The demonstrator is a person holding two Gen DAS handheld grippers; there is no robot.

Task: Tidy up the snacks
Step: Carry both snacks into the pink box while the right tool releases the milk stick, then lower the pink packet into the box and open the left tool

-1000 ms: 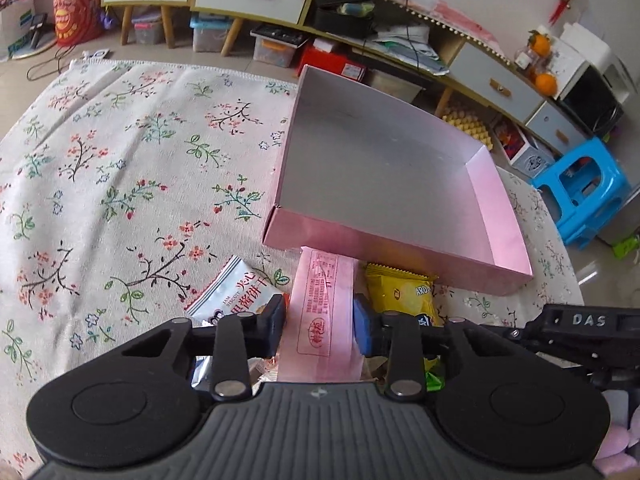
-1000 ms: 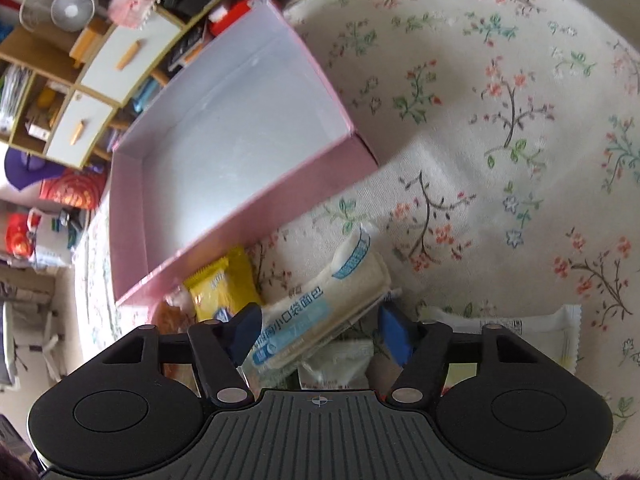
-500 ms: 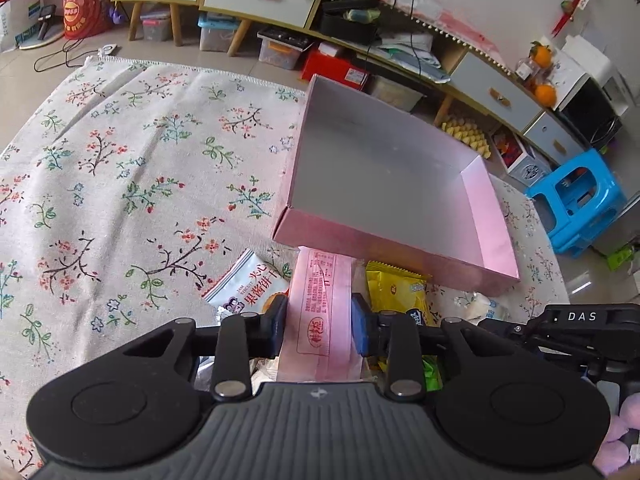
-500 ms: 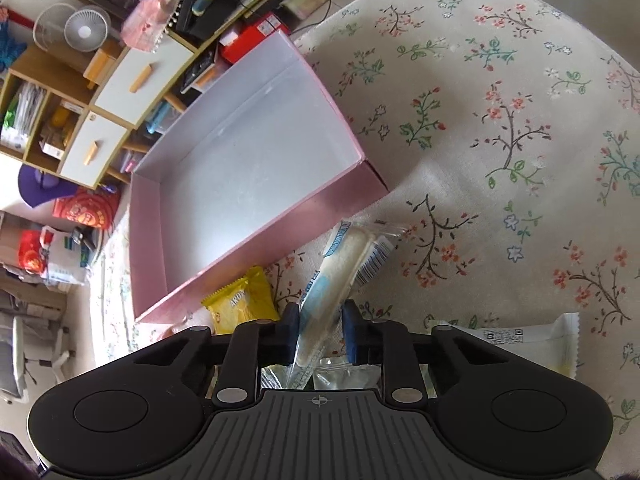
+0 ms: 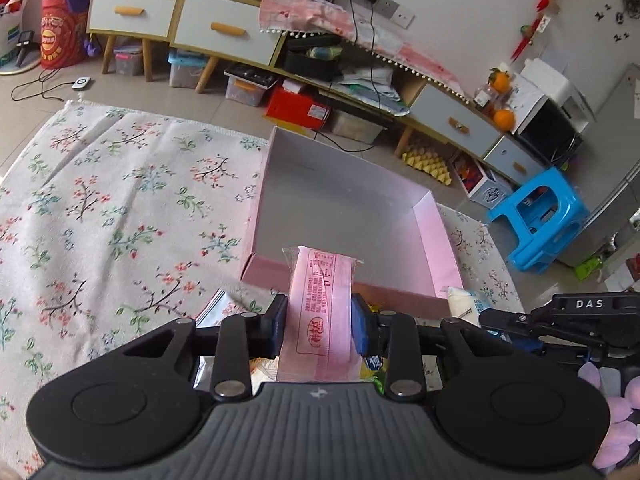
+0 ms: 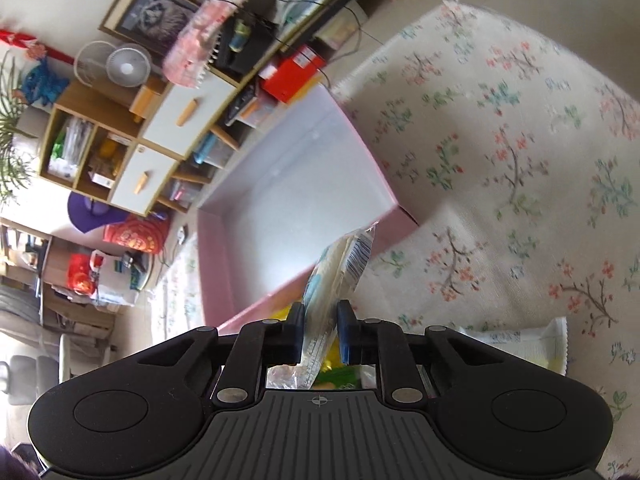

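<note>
My left gripper [image 5: 319, 326] is shut on a pink snack packet [image 5: 322, 304] and holds it lifted in front of the near wall of the open pink box [image 5: 434, 248]. The box has nothing in it. My right gripper [image 6: 319, 334] is shut on a white and blue bread packet [image 6: 340, 268], lifted and tilted near the box's [image 6: 212, 256] near wall. The right gripper also shows at the right of the left wrist view, with the bread packet [image 5: 466, 300]. Other snacks lie below the grippers, mostly hidden.
A floral cloth [image 5: 120, 208] covers the table. A white snack packet [image 6: 516, 346] lies on the cloth to the right. A silver packet [image 5: 224, 306] lies left of the pink one. A blue stool [image 5: 540, 220] and cabinets stand beyond the table.
Both grippers have risen with their packets off the cloth. The right gripper went from open around the bread packet to shut on it. Both views now look more level at the box.
</note>
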